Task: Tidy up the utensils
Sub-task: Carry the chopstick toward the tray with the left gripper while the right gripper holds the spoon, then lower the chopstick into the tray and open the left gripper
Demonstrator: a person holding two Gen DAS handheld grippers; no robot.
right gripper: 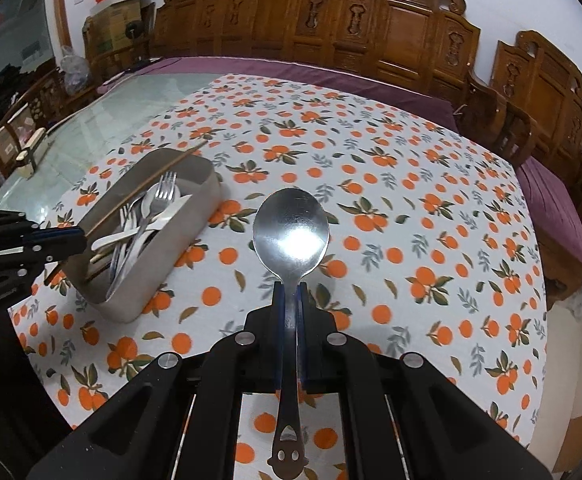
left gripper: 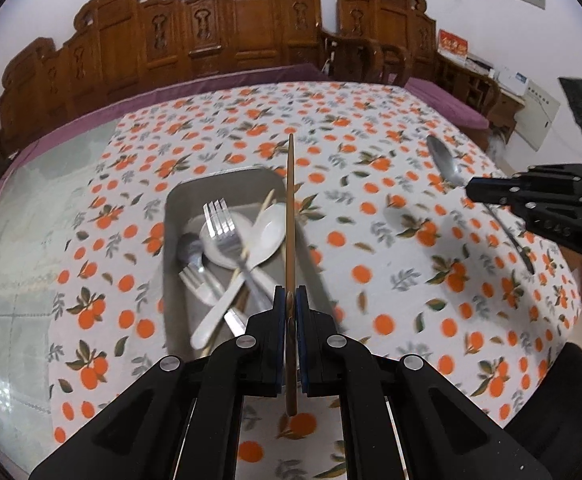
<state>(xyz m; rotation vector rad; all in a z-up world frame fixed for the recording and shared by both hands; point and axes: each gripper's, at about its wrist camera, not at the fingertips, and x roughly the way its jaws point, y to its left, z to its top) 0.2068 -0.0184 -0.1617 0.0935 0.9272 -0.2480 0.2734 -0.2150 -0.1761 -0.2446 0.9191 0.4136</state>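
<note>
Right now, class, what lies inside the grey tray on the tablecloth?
Inside the grey tray lie metal forks, a white spoon, a metal spoon and pale chopsticks, piled crosswise. Their lower handles and the tray floor beneath are covered.

Both wrist cams close, angled down, sharing tray (left gripper: 175,216) w/ utensils

Grey tray (right gripper: 143,264) only obstacle on bench (right gripper: 411,208), near its left part. Tray crowded: forks (left gripper: 219,224), white spoons (left gripper: 267,236), chopsticks piled inside, little room between. Bench right of tray bare cloth, open passage. Far of tray, bare cloth up to carved wooden bench-back (right gripper: 331,24), which blocks that side.
</note>
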